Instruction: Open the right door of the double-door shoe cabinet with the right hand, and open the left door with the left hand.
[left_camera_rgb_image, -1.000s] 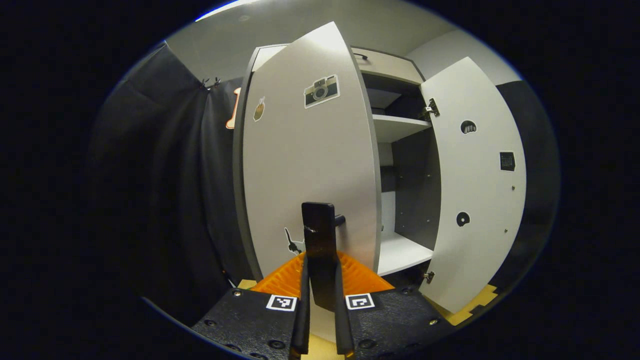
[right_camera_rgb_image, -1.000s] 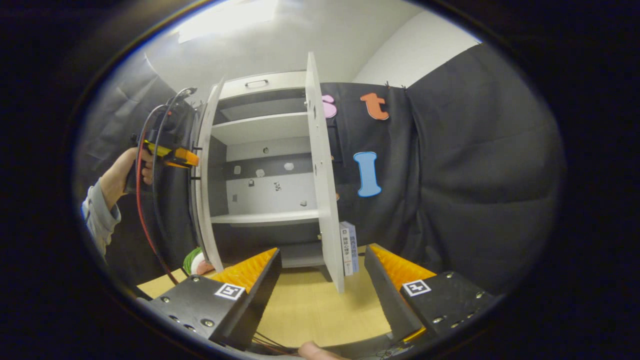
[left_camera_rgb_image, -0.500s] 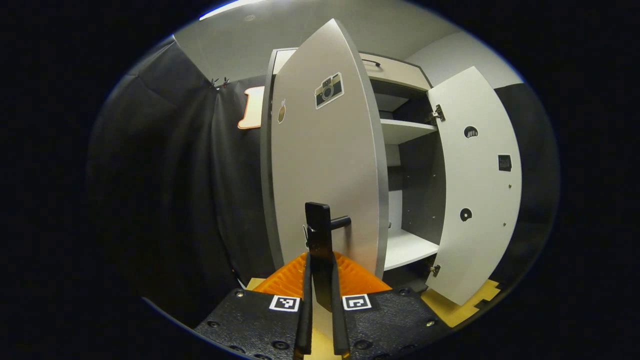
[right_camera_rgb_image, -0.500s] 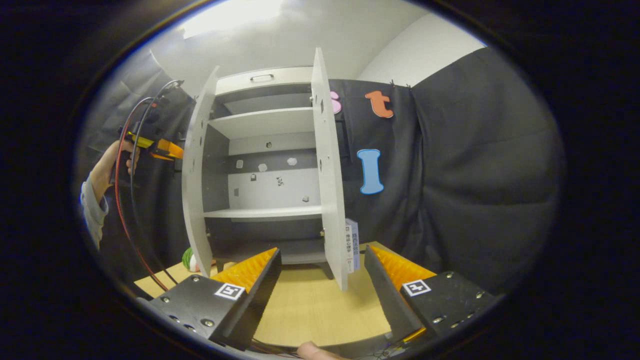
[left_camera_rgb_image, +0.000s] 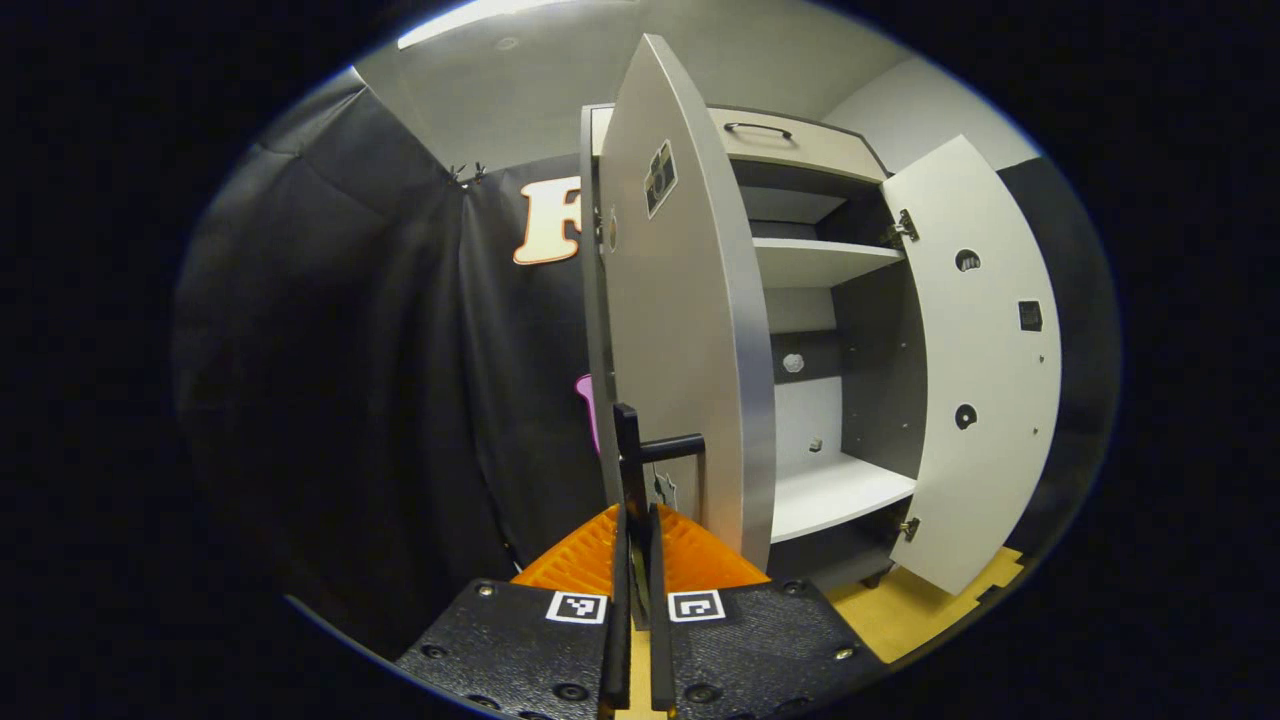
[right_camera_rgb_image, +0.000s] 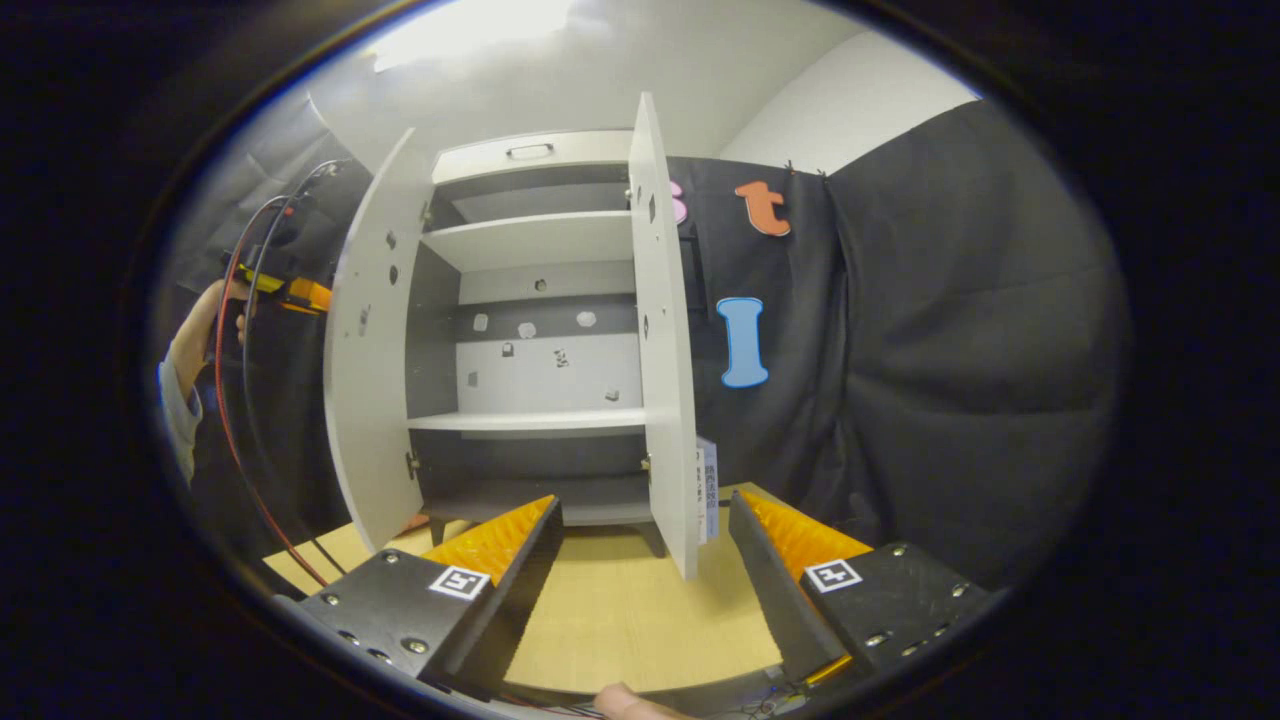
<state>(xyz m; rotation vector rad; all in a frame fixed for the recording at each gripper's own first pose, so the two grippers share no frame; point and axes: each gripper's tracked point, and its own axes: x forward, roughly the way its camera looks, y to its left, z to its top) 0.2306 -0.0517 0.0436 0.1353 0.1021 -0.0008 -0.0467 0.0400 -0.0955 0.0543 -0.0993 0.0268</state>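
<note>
White panels and dark grey inner walls make up the shoe cabinet (right_camera_rgb_image: 540, 300), which stands on a light wooden floor (right_camera_rgb_image: 630, 610) against the black cloth wall. Both doors stand open. In the left gripper view the left door (left_camera_rgb_image: 680, 330) is seen almost edge-on, swung out toward the camera, with a camera sticker (left_camera_rgb_image: 659, 177) near its top. The left tongs (left_camera_rgb_image: 635, 560) are narrow and pressed from both sides on the black bar handle (left_camera_rgb_image: 632, 460) of this door, low on the panel near its free edge. The right door (left_camera_rgb_image: 985, 370) is swung far out on its hinges, with its inner face to the camera. Between the doors two white shelves (left_camera_rgb_image: 835, 490) show inside, and above them a drawer front with a dark handle (left_camera_rgb_image: 758, 128).

In the right gripper view the right tongs (right_camera_rgb_image: 645, 570) are wide apart and hold nothing; they hover over the floor, in front of the cabinet and apart from it. The right door is seen edge-on just behind them. A book (right_camera_rgb_image: 706, 488) stands upright just beside the bottom of this door. At the left edge a person's hand (right_camera_rgb_image: 205, 320) holds the other gripper at the outer face of the left door
</note>
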